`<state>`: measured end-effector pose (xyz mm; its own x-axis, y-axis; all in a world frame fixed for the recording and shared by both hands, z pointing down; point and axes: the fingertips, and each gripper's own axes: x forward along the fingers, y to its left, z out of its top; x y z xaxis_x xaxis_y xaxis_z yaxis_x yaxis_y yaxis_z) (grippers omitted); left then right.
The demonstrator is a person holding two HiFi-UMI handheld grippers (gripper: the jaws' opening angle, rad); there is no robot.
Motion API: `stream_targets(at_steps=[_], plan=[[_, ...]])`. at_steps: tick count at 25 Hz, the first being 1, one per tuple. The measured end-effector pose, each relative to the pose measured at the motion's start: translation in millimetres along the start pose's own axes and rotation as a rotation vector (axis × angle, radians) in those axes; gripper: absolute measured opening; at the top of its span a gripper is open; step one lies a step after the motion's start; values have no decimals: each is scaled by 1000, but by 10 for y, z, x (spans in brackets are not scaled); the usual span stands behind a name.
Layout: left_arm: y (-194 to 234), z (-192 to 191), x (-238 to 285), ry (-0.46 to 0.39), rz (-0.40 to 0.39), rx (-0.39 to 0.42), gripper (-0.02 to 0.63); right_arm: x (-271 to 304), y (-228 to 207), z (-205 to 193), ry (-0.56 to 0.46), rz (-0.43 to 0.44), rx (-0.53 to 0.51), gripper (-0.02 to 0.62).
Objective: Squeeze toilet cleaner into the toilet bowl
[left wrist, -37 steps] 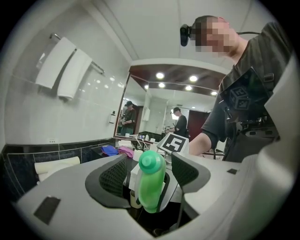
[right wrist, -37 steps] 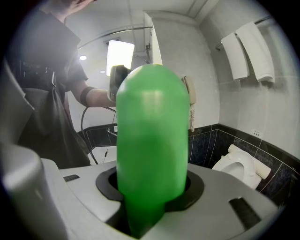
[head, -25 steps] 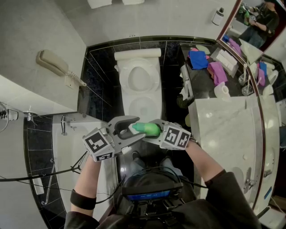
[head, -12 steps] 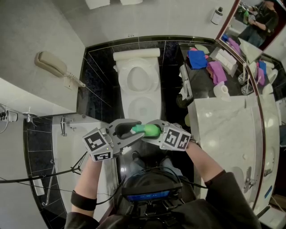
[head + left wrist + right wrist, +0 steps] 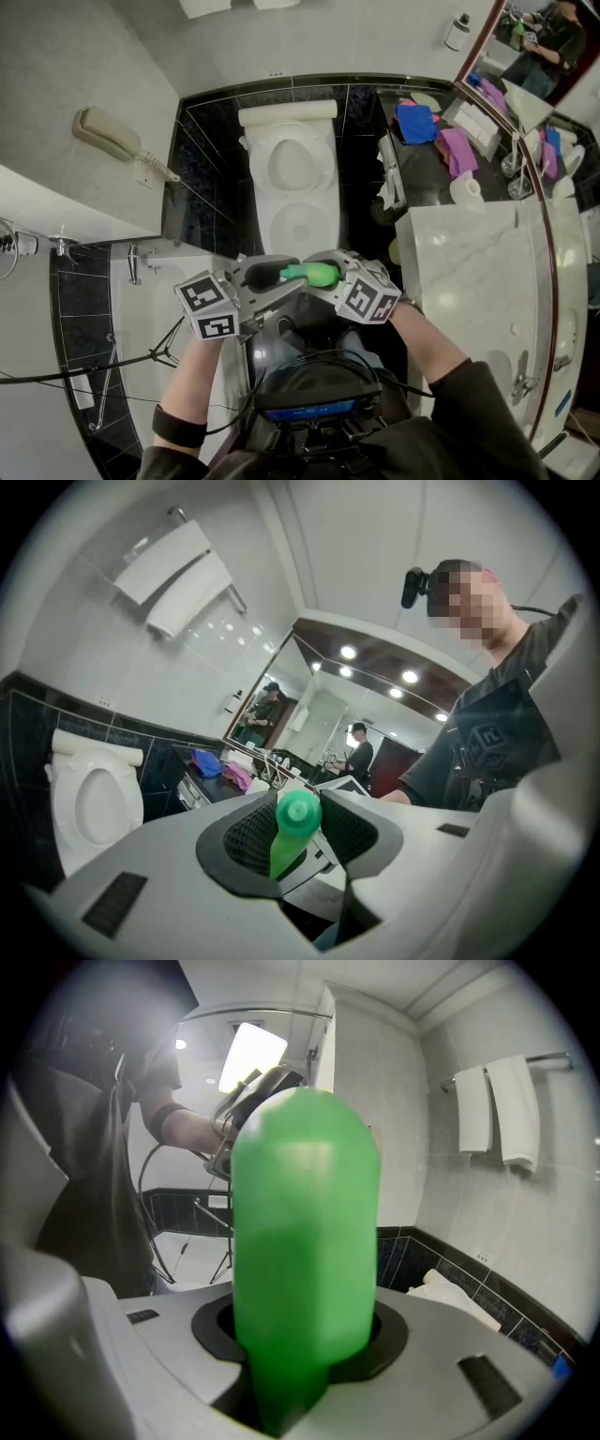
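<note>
green plastic bottle of toilet cleaner (image 5: 317,273) lies roughly level in the air between the two grippers, just short of the front rim of the white ceramic toilet (image 5: 268,225), whose bowl stands open. the right gripper (image 5: 302,1340) is pinching the bottle's fat body, probably to hold it steady. the left gripper (image 5: 300,831) has just been closing, and its ribbed pads now pinch the round green cap (image 5: 298,810) at the narrow end. with one end fixed and the other gripped, this looks like a set-up for twisting the cap off. nothing can be squeezed out while the cap is on. the head view alone shows the layout: the bottle in line with the bowl, the grippers meeting nose to nose, and the pale marble bench (image 5: 469,272) at the right, with a blue cloth (image 5: 415,124) and a pink cloth (image 5: 457,150) beyond it. the left gripper view alone shows the cap end-on, seated between the pads, with the wall mirror (image 5: 309,714) behind. the right gripper view is nearly filled by the bottle's rounded base and confirms the pads are on its sides, though it hides the cap entirely.
</note>
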<state>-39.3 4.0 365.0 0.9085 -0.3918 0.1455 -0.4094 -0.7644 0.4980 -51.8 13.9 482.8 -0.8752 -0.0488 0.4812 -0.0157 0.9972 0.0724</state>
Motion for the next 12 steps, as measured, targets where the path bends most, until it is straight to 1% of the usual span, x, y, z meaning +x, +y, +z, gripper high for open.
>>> stream_targets(at_steps=[3,5,7,10,12], plan=[[64,1,24,-27,63,-137,143,17,-110,-58,-6,-97,-29,181],[121,0,41,-53,105,-257,143,5,-209,-94,9,-167,-57,181],[164,-17,56,-75,133,-365,143,-9,-279,-134,30,-219,-91,181],[194,-79,75,-80,143,-472,143,-25,-343,-214,58,-280,-161,183],[206,-117,87,-84,139,-547,141,-62,-406,-248,81,-341,-220,184]])
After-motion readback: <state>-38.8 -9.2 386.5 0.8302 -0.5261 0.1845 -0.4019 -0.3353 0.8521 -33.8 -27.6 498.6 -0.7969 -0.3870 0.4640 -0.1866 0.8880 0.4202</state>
